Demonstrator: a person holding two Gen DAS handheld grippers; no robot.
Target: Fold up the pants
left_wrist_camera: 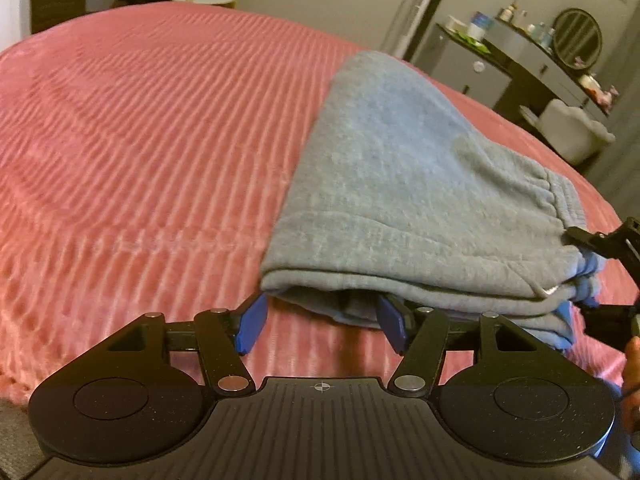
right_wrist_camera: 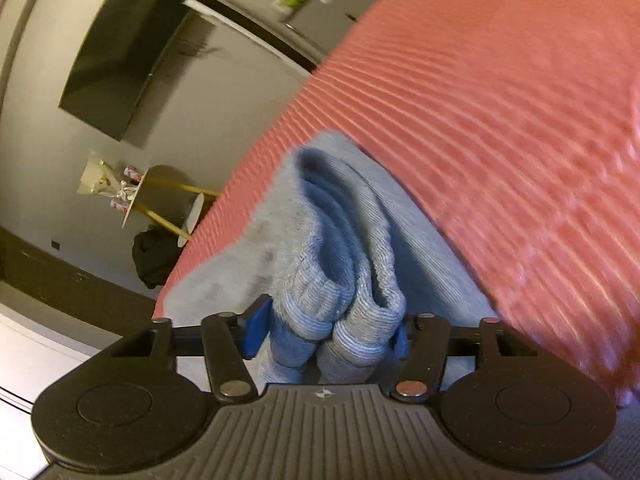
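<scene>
Grey-blue sweatpants point(left_wrist_camera: 400, 184) lie folded into a thick stack on the pink ribbed bedspread point(left_wrist_camera: 140, 140). My left gripper point(left_wrist_camera: 322, 324) stands open at the stack's near edge, its right pad just under the lowest layer and its left pad on bare bedspread. In the right wrist view the pants' ribbed cuffs point(right_wrist_camera: 336, 304) sit bunched between the blue pads of my right gripper point(right_wrist_camera: 328, 336); the jaws stand wide around them, the cloth loose and not squeezed. The right gripper point(left_wrist_camera: 592, 276) also shows at the stack's right end, one finger above and one below.
A dresser point(left_wrist_camera: 520, 60) with bottles and a round mirror stands beyond the bed's right side, with a white stool point(left_wrist_camera: 572, 128) beside it. A dark wall screen point(right_wrist_camera: 116, 52) and a small side table point(right_wrist_camera: 168, 204) are past the bed's edge.
</scene>
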